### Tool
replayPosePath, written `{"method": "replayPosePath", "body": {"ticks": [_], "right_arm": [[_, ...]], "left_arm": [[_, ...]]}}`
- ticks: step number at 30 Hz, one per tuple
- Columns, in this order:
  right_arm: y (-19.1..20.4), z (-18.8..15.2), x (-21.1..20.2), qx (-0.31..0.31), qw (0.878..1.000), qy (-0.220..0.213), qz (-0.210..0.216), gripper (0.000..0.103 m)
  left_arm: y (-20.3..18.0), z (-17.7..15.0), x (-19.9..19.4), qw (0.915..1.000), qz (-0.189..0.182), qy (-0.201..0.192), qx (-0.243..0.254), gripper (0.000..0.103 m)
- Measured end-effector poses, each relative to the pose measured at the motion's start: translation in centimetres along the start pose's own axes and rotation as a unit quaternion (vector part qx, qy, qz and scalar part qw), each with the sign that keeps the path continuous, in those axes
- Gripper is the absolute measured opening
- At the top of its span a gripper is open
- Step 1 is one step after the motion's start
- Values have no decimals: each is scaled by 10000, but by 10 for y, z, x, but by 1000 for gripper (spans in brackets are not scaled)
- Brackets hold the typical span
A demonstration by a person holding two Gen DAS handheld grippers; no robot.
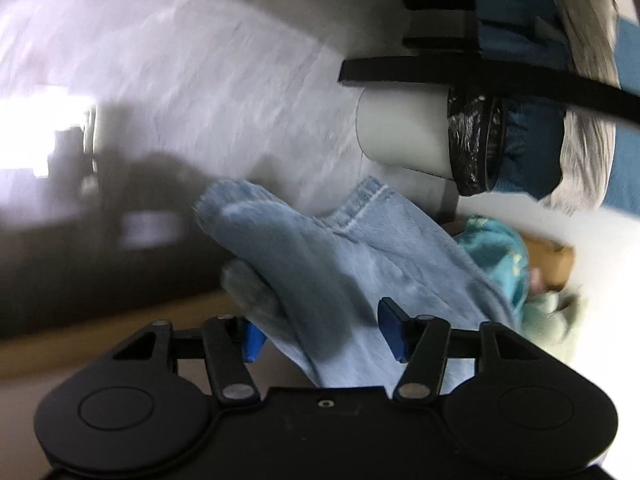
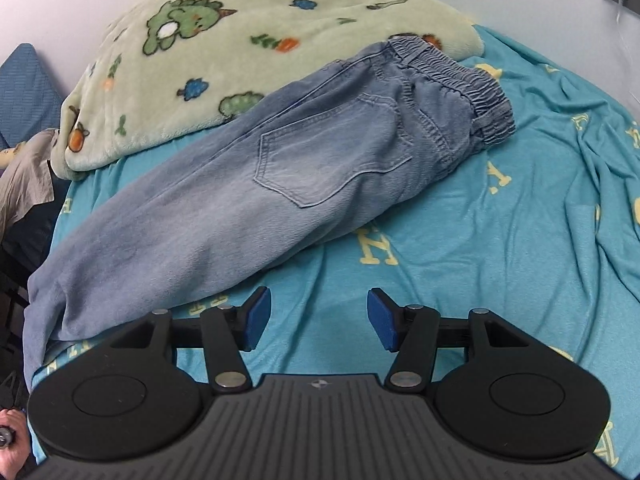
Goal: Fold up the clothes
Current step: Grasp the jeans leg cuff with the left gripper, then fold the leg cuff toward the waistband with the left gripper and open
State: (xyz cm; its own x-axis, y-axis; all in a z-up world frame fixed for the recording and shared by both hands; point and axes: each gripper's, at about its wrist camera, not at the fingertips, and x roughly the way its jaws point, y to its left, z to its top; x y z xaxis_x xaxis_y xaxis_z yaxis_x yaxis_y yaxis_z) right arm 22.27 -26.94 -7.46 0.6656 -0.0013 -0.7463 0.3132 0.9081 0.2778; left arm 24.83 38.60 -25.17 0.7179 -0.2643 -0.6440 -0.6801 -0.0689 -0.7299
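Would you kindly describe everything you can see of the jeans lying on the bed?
The jeans are light blue washed denim with a gathered elastic waistband at the far right and a stitched back pocket facing up. They lie folded lengthwise, diagonally across the turquoise sheet, their upper edge against the green blanket. The leg ends hang past the bed's near-left edge, between the open fingers of the left claw. The right claw hovers open, apart from them.

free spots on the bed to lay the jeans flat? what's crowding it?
Bare teal sheet lies right of the jeans, from the waistband to the near edge, and ahead of the open right gripper. The far left is crowded: the green blanket touches the jeans' far side.
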Motion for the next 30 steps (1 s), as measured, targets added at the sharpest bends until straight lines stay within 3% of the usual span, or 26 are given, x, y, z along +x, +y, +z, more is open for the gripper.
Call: {"method": "replayPosePath", "body": {"ticks": [4,8,12,17,24,30], "right_arm": [[2,-2,-1,-3,10000,-29,44,57],[2,-2,-3,7,9999,-94,93,57],[2,-3,-6,17,9998,-158,141,57],[3,1,-12,-41,9990,-397,194,57],[-15,14,-22,302,9970,-615,347,57],[-37,31,-31,826,9924,-699,587,57]], "left_arm": [[-20,-3,-5,9975,108,-280,647,16],[-57,-15,-28,9852,245,-780,1507,8],[-118,-42,-63,9513,449,-1352,2733,5],[-189,-102,-100,9056,157,-1918,3779,4],[-265,-215,-119,8436,-276,-2340,4825,4],[-293,-300,-108,8209,-480,-2319,5196,4]]}}
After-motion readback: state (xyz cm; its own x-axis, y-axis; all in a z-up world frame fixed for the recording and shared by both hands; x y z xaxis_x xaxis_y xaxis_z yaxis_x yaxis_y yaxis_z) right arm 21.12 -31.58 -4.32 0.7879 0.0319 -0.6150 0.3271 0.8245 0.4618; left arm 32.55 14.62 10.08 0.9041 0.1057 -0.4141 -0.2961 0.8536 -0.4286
